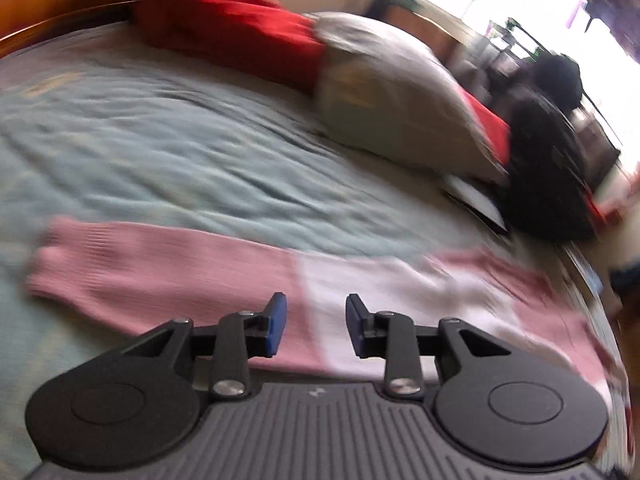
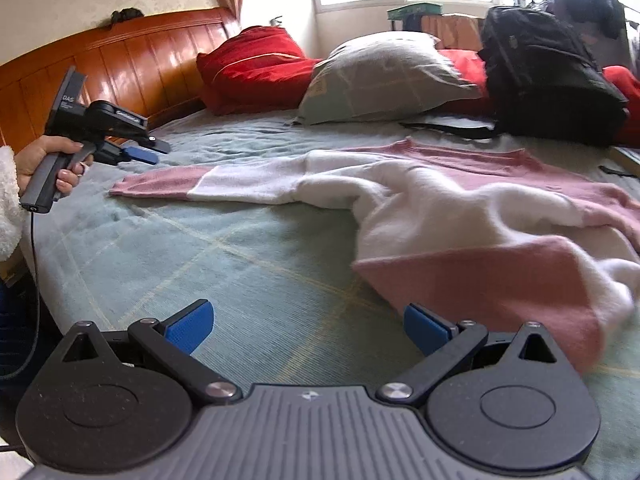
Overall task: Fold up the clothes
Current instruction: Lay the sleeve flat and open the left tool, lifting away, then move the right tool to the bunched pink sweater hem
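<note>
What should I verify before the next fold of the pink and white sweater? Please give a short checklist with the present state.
1. Left gripper empty: ok, jaws parted, nothing between them.
2. Right gripper empty: ok, jaws wide open above the bedspread.
3. Sleeve laid out straight: ok.
4. Sweater body flat: not ok, bunched and partly folded over.
5. Backpack off the sweater: ok.
6. Far sleeve position: cannot tell.

The left wrist view was smeared by motion blur, so the grey pillow [image 1: 384,92] and black backpack [image 1: 552,160] lacked detail. The sweater [image 2: 460,208] perhaps ran past the right edge.
</note>
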Motion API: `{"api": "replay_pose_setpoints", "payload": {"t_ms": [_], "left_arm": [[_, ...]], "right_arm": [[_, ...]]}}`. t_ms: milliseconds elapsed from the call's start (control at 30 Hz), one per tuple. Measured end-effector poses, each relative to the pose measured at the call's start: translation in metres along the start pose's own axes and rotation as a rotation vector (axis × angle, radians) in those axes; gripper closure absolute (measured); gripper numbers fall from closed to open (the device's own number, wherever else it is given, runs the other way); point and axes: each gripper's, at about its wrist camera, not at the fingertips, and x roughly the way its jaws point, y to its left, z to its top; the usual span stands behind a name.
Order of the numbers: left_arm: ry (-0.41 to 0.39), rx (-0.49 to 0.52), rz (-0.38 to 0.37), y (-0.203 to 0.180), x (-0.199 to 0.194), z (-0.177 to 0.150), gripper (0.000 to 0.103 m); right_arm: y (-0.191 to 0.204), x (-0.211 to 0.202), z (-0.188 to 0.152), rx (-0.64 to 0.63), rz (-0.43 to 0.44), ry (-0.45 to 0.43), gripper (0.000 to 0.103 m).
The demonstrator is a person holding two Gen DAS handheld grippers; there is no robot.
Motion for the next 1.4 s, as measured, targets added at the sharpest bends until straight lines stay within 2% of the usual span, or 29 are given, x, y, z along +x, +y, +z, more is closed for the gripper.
{"api": "replay_pose_setpoints", "payload": {"t_ms": [167, 300, 400, 600, 667, 733, 800, 833, 900, 967, 1100, 1233, 1400], "left_arm": [[0.051, 0.143, -0.067, -0.071, 0.007, -0.033, 0.059], [0.09, 0.248, -0.122, -0.122, 0.006, -0.07, 0.049], [0.126, 0.345, -0.155, -0.159, 0.004, -0.104, 0.045], [0.173, 0.496, -0.225, -0.215, -0.005, -0.171, 0.036], [0.174, 0.526, -0.222, -0.228, -0.007, -0.192, 0.033], [0.177, 0.543, -0.219, -0.234, -0.007, -0.208, 0.03], [0.156, 0.563, -0.195, -0.237, -0.008, -0.221, 0.022], [0.141, 0.572, -0.182, -0.238, -0.01, -0.226, 0.019], [0.138, 0.593, -0.174, -0.24, -0.012, -0.235, 0.001], [0.134, 0.623, -0.155, -0.243, -0.011, -0.242, 0.001], [0.077, 0.68, -0.116, -0.247, -0.01, -0.256, 0.001], [0.061, 0.626, -0.129, -0.239, -0.016, -0.251, 0.001], [0.067, 0.583, -0.071, -0.23, -0.031, -0.243, 0.001]], "right_arm": [[-0.019, -0.023, -0.012, 0.023, -0.064, -0.012, 0.0], [-0.036, -0.042, -0.026, 0.029, -0.127, -0.016, 0.0], [-0.049, -0.056, -0.038, 0.034, -0.167, -0.018, 0.0], [-0.069, -0.069, -0.057, 0.013, -0.248, -0.015, 0.0], [-0.077, -0.064, -0.063, 0.023, -0.261, 0.002, 0.0], [-0.086, -0.052, -0.07, 0.045, -0.275, 0.051, 0.0], [-0.095, -0.039, -0.078, 0.075, -0.275, 0.108, 0.0], [-0.096, -0.038, -0.083, 0.078, -0.271, 0.076, 0.0], [-0.097, -0.039, -0.087, 0.089, -0.272, 0.043, 0.0], [-0.095, -0.038, -0.089, 0.082, -0.279, 0.036, 0.0], [-0.093, -0.04, -0.09, 0.076, -0.288, 0.02, 0.0], [-0.091, -0.042, -0.091, 0.071, -0.297, 0.011, 0.0], [-0.08, -0.045, -0.077, 0.041, -0.313, 0.038, 0.0]]}}
